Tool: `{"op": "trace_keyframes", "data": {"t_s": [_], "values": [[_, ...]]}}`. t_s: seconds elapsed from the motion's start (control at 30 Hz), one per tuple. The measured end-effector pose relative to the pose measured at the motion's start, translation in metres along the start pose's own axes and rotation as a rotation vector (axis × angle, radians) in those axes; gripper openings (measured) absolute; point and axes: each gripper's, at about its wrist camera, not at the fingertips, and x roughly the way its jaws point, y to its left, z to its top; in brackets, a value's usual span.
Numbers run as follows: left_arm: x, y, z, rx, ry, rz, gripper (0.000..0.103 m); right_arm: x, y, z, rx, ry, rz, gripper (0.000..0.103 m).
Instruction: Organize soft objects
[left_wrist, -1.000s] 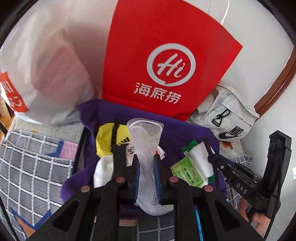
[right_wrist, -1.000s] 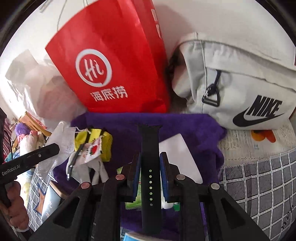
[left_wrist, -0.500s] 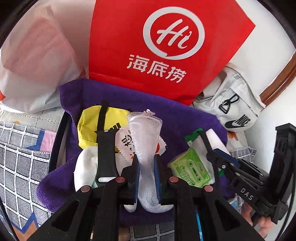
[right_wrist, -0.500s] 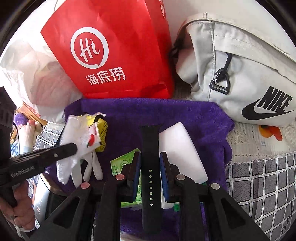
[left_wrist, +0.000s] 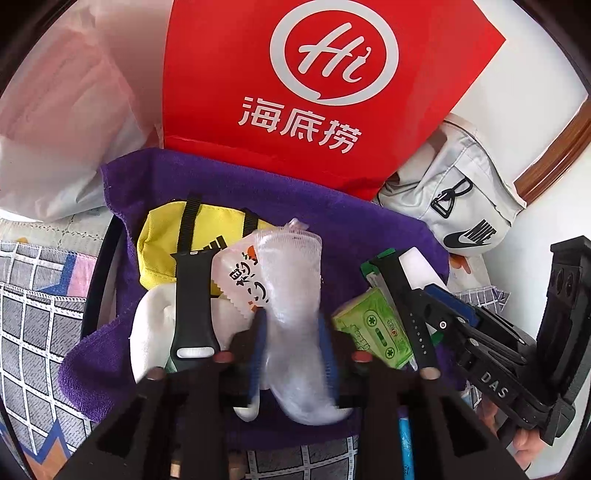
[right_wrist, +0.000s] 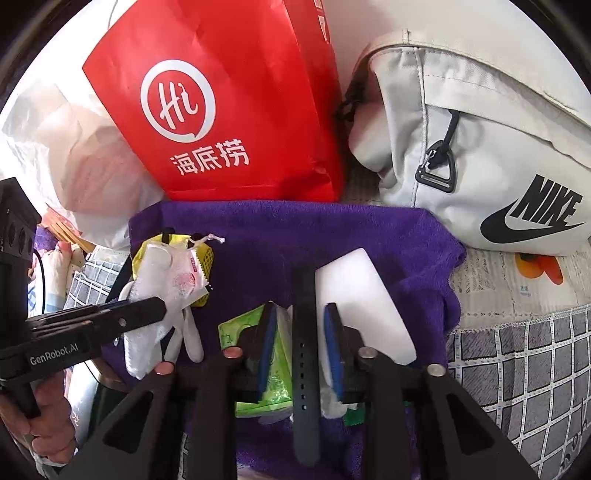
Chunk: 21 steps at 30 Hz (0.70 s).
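A purple towel (left_wrist: 332, 218) (right_wrist: 332, 236) lies spread out with small things on it. My left gripper (left_wrist: 291, 332) has its jaws parted, and a white mesh pouch (left_wrist: 291, 280) rests loosely between them over a yellow pouch (left_wrist: 162, 236), a white glove (left_wrist: 155, 325) and a snack packet (left_wrist: 236, 273). A black strap (left_wrist: 192, 295) lies there too. My right gripper (right_wrist: 301, 325) has parted jaws, with a second black strap (right_wrist: 304, 332) standing between them, beside a white block (right_wrist: 362, 295) and a green tissue pack (right_wrist: 273, 369) (left_wrist: 373, 328).
A red paper bag (left_wrist: 314, 92) (right_wrist: 229, 110) stands behind the towel. A grey Nike bag (right_wrist: 480, 147) (left_wrist: 458, 206) lies to the right. A white plastic bag (left_wrist: 55, 129) sits at the left. Checked bedding (right_wrist: 517, 354) surrounds the towel.
Both grippers' jaws have widened from a tight grip. The left gripper has moved forward and down onto the pile. The mesh pouch and the strap now sit loose.
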Motion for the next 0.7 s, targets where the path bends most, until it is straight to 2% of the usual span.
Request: {"op": "trace_keyframes", "data": {"t_s": [0.17,0.23,0.3,0.43,0.47,0.6,0.7], "values": [[-0.002,-0.005,0.000,0.008,0.002,-0.007,0.030,-0.008,0.005,0.000,-0.012,-0.027,-0.008,0.041],[-0.005,-0.007,0.001,0.012,0.000,-0.001,0.040,-0.012,0.007,0.000,-0.015,-0.037,-0.005,0.045],[-0.011,-0.009,0.001,0.019,-0.017,0.001,0.056,-0.016,0.009,0.001,-0.021,-0.052,-0.002,0.049],[-0.027,-0.015,0.002,0.043,-0.057,0.011,0.065,-0.028,0.012,0.003,-0.026,-0.079,-0.005,0.057],[-0.031,-0.016,0.002,0.046,-0.063,0.013,0.071,-0.031,0.012,0.004,-0.023,-0.086,-0.004,0.059],[-0.049,-0.020,0.004,0.057,-0.103,0.044,0.078,-0.049,0.011,0.008,0.003,-0.125,0.005,0.067],[-0.065,-0.019,0.003,0.053,-0.138,0.052,0.082,-0.067,0.014,0.005,0.013,-0.159,0.007,0.082]]}}
